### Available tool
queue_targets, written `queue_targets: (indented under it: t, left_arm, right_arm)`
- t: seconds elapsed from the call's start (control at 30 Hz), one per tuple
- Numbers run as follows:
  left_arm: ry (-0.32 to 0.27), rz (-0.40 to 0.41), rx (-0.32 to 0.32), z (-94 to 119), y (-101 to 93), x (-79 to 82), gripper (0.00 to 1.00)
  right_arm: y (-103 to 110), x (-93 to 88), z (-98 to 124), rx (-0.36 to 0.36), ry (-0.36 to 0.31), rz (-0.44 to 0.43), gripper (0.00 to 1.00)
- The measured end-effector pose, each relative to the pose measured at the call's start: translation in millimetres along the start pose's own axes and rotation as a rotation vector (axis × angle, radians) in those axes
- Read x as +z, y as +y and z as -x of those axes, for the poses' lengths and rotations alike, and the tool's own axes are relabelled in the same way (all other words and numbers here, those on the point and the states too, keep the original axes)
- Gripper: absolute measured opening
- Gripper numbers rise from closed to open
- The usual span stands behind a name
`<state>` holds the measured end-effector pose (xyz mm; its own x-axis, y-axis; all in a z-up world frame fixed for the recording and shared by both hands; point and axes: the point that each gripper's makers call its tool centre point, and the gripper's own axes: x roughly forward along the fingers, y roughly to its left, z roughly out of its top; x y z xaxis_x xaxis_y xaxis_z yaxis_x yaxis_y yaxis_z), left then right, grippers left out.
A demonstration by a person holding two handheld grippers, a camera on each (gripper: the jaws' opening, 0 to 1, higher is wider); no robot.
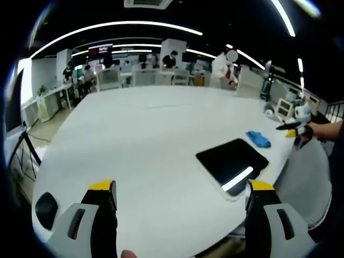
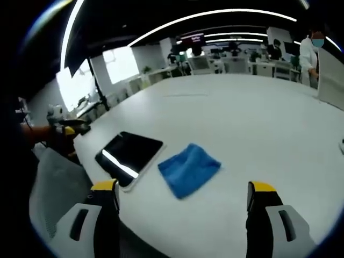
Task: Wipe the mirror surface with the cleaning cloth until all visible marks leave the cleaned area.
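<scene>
A dark rectangular mirror (image 1: 232, 161) lies flat near the white table's (image 1: 140, 134) edge, with a bright strip of ceiling light reflected in it. Just beyond it lies the crumpled blue cleaning cloth (image 1: 258, 138). My left gripper (image 1: 181, 188) is open above bare table, left of the mirror. The right gripper (image 1: 296, 129) shows at the far right, held in a hand. In the right gripper view the cloth (image 2: 189, 168) lies right of the mirror (image 2: 129, 151). My right gripper (image 2: 183, 188) is open, just short of the cloth. The left gripper (image 2: 67, 130) shows at the left edge.
A black rounded object (image 1: 45, 209) sits at the table's near left corner. Small white devices (image 1: 284, 107) stand at the far right edge. A grey chair back (image 2: 54, 188) is beside the table. People (image 1: 220, 67) and desks fill the background.
</scene>
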<state>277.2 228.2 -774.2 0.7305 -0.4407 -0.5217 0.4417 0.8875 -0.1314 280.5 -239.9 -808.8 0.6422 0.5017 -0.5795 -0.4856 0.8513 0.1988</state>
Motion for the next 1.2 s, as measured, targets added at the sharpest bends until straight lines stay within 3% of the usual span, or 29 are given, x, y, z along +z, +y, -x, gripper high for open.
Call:
queue_targets:
  t: [0.3, 0.4, 0.47, 0.93, 1.2]
  left_arm:
    - [-0.029, 0.017, 0.023, -2, 10.7, 4.6, 1.0]
    - [-0.038, 0.004, 0.014, -1, 1.0, 8.2, 1.0]
    - [-0.021, -0.016, 0.003, -3, -1.0, 2.3, 1.0]
    - [-0.043, -0.005, 0.016, 5, 13.0, 6.3, 1.0]
    - [-0.047, 0.003, 0.002, 3, 8.3, 6.3, 1.0]
  right_arm:
    - [0, 11.6, -2, -0.016, -0.025, -0.032, 0.97]
    - [6, 12.7, 0, -0.01, -0.014, -0.029, 0.97]
    - [8, 14.3, 0, -0.013, -0.017, -0.01, 0.97]
    - [8, 15.1, -6, -0.014, -0.006, 0.003, 0.97]
    - [7, 23.6, -7, -0.026, -0.005, -0.013, 0.97]
